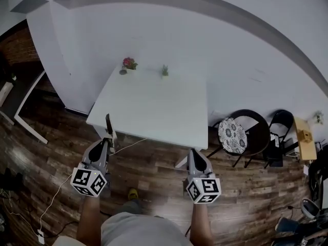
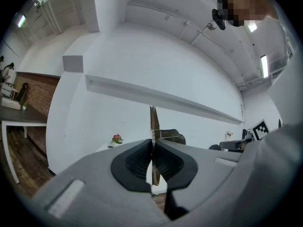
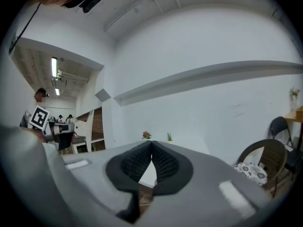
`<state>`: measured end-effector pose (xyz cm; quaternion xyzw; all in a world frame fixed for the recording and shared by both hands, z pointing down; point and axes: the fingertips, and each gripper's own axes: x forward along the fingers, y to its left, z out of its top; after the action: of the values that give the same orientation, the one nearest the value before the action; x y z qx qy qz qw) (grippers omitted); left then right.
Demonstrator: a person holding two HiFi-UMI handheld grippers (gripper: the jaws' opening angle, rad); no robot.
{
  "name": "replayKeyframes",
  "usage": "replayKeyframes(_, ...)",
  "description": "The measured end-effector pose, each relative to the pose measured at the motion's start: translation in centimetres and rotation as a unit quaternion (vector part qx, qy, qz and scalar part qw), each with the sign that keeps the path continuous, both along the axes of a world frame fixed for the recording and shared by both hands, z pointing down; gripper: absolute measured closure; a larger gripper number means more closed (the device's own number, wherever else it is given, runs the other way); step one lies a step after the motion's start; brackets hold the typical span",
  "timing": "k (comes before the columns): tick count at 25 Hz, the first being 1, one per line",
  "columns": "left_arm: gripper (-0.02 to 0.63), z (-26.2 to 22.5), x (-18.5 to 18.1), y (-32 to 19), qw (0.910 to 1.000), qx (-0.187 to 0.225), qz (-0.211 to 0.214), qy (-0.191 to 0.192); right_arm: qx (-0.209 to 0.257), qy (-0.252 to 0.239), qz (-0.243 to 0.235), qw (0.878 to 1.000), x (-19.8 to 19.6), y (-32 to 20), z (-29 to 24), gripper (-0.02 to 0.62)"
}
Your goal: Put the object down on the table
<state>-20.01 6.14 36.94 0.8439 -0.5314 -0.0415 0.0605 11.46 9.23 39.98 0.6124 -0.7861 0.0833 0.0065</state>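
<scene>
A thin flat dark strip (image 1: 108, 123) stands upright, clamped in my left gripper (image 1: 109, 137), which is shut on its lower part. In the left gripper view the strip (image 2: 153, 122) shows edge-on, rising above the closed pads (image 2: 139, 160). This gripper hovers over the wooden floor just before the near left corner of the white table (image 1: 154, 106). My right gripper (image 1: 193, 151) is shut with nothing in it, near the table's front right corner. In the right gripper view its pads (image 3: 163, 162) meet, and the tabletop (image 3: 189, 148) lies beyond.
A red-flowered pot (image 1: 128, 64) and a small green plant (image 1: 164, 70) stand at the table's far edge by the white wall. A cushioned chair (image 1: 234, 135) and a black folding chair (image 1: 279, 132) are right of the table. A white cable (image 1: 51, 199) trails on the floor.
</scene>
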Motion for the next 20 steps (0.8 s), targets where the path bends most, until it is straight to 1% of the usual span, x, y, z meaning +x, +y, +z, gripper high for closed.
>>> replayKeyframes(3, 0.595, 0.1, -1.2, -3.3, 0.9999, -0.003, 0.011, 0.002, 0.001, -0.003, 0.007, 1.0, -1.5, -2.6, -0.2, 0.592)
replayKeyframes(10, 0.595, 0.6, -3.5, -8.7, 0.9994, -0.006, 0.033, 0.013, -0.002, -0.013, 0.026, 1.0, -4.1, -6.6, -0.2, 0.592)
replayKeyframes(15, 0.595, 1.3, -3.8, -11.2, 0.9986, -0.013, 0.048, 0.016, -0.005, -0.016, 0.042, 0.999, -4.4, -8.4, 0.1, 0.592)
replayKeyframes(20, 0.595, 1.6, -2.9, -13.8, 0.9976, -0.017, 0.065, 0.015, -0.006, -0.017, 0.056, 0.998, -3.5, -10.1, 0.2, 0.592)
